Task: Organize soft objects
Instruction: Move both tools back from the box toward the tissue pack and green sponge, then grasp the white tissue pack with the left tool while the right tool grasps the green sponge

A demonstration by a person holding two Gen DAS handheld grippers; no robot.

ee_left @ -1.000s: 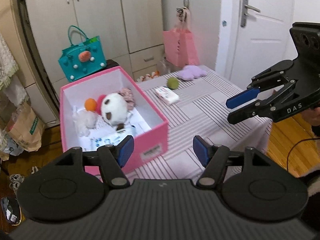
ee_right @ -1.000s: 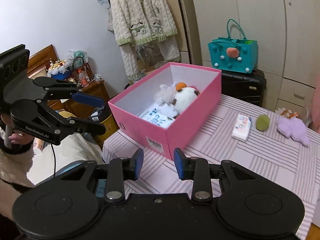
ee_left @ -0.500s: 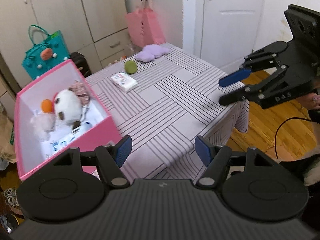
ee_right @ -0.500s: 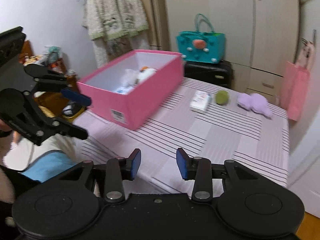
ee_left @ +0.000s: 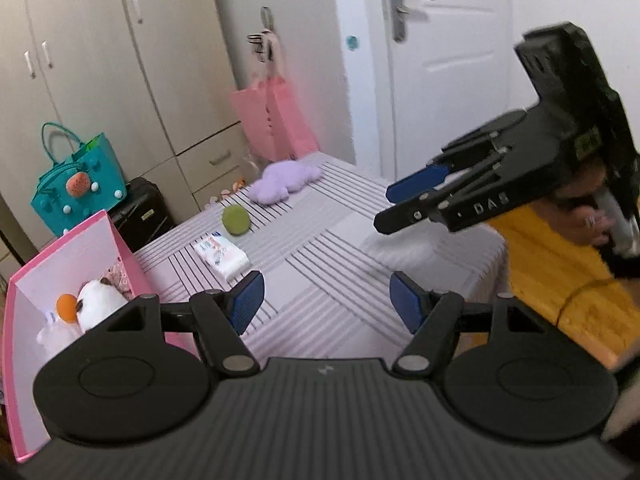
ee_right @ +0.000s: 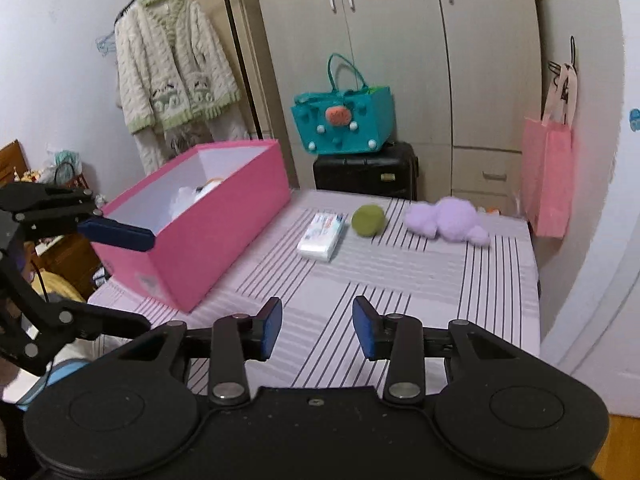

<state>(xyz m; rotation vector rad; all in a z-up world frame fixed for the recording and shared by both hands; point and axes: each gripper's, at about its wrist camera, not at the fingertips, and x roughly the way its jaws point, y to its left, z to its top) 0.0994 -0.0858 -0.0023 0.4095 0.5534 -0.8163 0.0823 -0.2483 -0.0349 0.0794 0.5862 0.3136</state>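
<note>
A pink box (ee_right: 208, 224) stands on the left of the striped table (ee_right: 400, 280); it also shows in the left wrist view (ee_left: 24, 280), holding a white plush (ee_left: 100, 296) with an orange ball (ee_left: 64, 303). A tissue pack (ee_right: 322, 236), a green ball (ee_right: 368, 220) and a purple plush (ee_right: 448, 222) lie at the far side. They also show in the left wrist view: pack (ee_left: 221, 255), ball (ee_left: 236, 220), plush (ee_left: 284, 176). My left gripper (ee_left: 326, 304) is open and empty above the table's near part. My right gripper (ee_right: 316, 326) is open and empty, short of the objects.
A teal bag (ee_right: 342, 120) sits on a black suitcase (ee_right: 366, 172) behind the table. A pink bag (ee_right: 548, 176) hangs at the right by the wardrobe. A door (ee_left: 444, 60) and wooden floor (ee_left: 560, 264) lie beyond the table's right edge.
Both grippers have swung right, away from the pink box toward the tissue pack, ball and purple plush. Both stayed open and empty.
</note>
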